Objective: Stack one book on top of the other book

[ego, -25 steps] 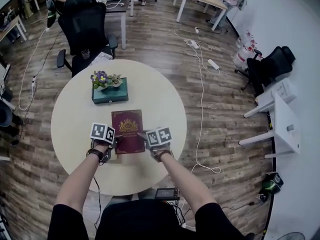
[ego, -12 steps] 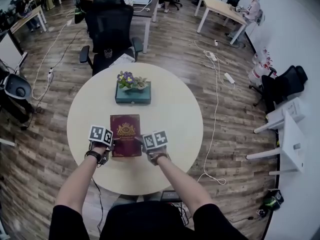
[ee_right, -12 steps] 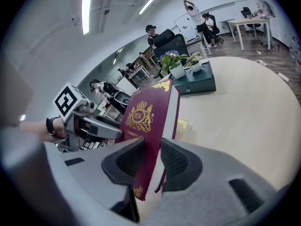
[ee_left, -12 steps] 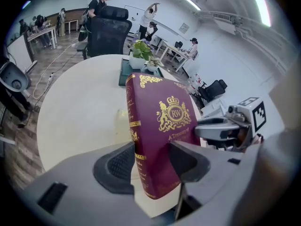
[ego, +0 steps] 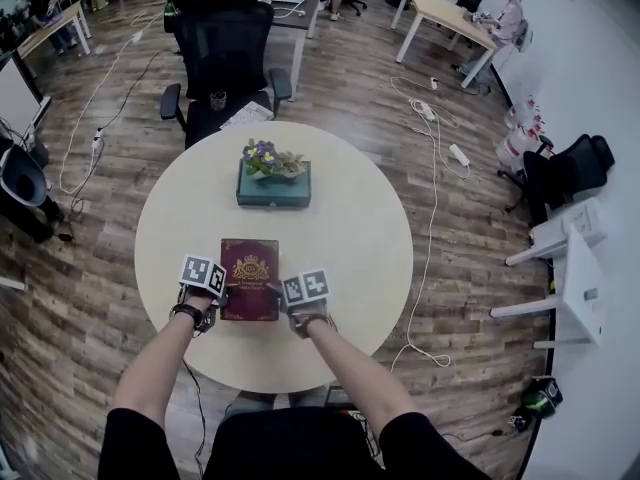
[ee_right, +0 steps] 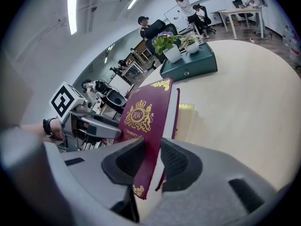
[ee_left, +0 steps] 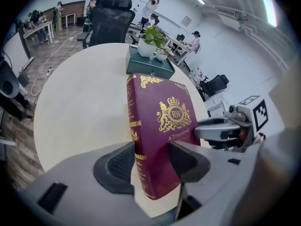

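On my side of the teal book-shaped box point(ego: 273, 190) bearing potted flowers point(ego: 270, 158), I hold the maroon gold-crested hardcover book point(ego: 250, 278), left gripper point(ee_left: 153, 161) clamping its spine, right gripper point(ee_right: 149, 161) clamping its open edge.

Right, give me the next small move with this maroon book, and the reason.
Probably lower the maroon book flat onto the table here. The left tool and the right tool are clamped on its side edges, and a plant sits on the teal book, so stacking there looks blocked.
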Demonstrator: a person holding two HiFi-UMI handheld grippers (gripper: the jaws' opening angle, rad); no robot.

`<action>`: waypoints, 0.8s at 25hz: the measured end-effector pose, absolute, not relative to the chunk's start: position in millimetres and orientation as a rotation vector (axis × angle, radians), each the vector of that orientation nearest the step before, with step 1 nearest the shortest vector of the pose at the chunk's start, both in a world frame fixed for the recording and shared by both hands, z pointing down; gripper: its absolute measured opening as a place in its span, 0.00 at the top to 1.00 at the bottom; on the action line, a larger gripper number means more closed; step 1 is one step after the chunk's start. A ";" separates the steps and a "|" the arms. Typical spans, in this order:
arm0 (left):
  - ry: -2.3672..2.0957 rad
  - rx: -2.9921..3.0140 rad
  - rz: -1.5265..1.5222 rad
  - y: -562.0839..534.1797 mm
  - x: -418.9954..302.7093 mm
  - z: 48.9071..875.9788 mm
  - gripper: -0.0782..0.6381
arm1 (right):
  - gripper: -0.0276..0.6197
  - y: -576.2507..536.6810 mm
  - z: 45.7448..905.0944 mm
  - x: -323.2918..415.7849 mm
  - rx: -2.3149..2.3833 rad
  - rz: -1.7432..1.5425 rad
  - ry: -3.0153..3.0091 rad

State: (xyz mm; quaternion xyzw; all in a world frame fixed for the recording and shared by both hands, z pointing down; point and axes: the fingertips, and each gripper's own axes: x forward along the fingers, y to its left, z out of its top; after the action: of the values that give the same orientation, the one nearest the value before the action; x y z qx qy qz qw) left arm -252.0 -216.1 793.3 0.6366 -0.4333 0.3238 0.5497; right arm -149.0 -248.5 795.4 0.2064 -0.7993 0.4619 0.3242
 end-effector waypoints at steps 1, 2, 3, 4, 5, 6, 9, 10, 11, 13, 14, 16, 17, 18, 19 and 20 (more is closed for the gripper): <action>-1.018 1.507 0.773 -216.9 -252.3 796.9 0.58 | 0.81 -248.5 799.0 -149.0 0.548 1.219 -2.088; -1.010 1.506 0.777 -217.7 -252.4 800.2 0.58 | 0.81 -248.5 802.5 -148.9 0.555 1.226 -2.079; -1.003 1.505 0.780 -218.3 -252.2 803.6 0.58 | 0.81 -248.5 805.9 -148.4 0.562 1.232 -2.070; -0.996 1.505 0.781 -218.7 -251.9 806.9 0.58 | 0.81 -248.4 809.1 -147.9 0.567 1.238 -2.060; -0.989 1.504 0.783 -219.1 -251.7 810.2 0.58 | 0.81 -248.4 812.2 -147.6 0.572 1.243 -2.051; -0.983 1.503 0.785 -219.8 -251.6 813.4 0.58 | 0.81 -248.8 815.0 -147.3 0.576 1.246 -2.043; -0.965 1.501 0.792 -223.3 -249.8 821.9 0.58 | 0.81 -251.2 821.1 -145.8 0.593 1.257 -2.027; -0.961 1.499 0.793 -224.6 -248.9 824.1 0.58 | 0.81 -251.9 821.6 -145.7 0.597 1.265 -2.026; -0.957 1.499 0.793 -225.9 -248.2 826.0 0.58 | 0.81 -252.3 822.7 -145.4 0.600 1.275 -2.023; -0.948 1.500 0.795 -228.3 -247.0 829.6 0.58 | 0.81 -252.8 829.2 -142.5 0.611 1.291 -2.006; -0.943 1.501 0.795 -229.4 -246.8 831.5 0.58 | 0.80 -253.1 831.8 -141.7 0.617 1.296 -1.999; -0.933 1.502 0.792 -231.6 -247.7 834.1 0.58 | 0.80 -254.6 833.6 -142.3 0.625 1.298 -1.994; -0.927 1.503 0.788 -232.3 -248.4 834.6 0.57 | 0.80 -255.5 833.5 -143.1 0.626 1.295 -1.995; -0.921 1.503 0.784 -232.8 -248.7 834.9 0.57 | 0.80 -256.2 833.4 -143.7 0.627 1.293 -1.995; -0.916 1.505 0.781 -233.0 -248.8 835.1 0.57 | 0.79 -256.6 833.5 -143.9 0.628 1.293 -1.994; -0.912 1.507 0.781 -232.9 -248.7 835.2 0.57 | 0.79 -256.6 833.6 -143.9 0.631 1.294 -1.992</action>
State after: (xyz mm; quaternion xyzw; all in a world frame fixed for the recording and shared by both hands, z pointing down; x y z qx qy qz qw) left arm -248.7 -232.9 835.2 0.6423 -0.3888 0.3327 0.5705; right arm -143.9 -256.6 833.6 0.2417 -0.7636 0.4961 0.3352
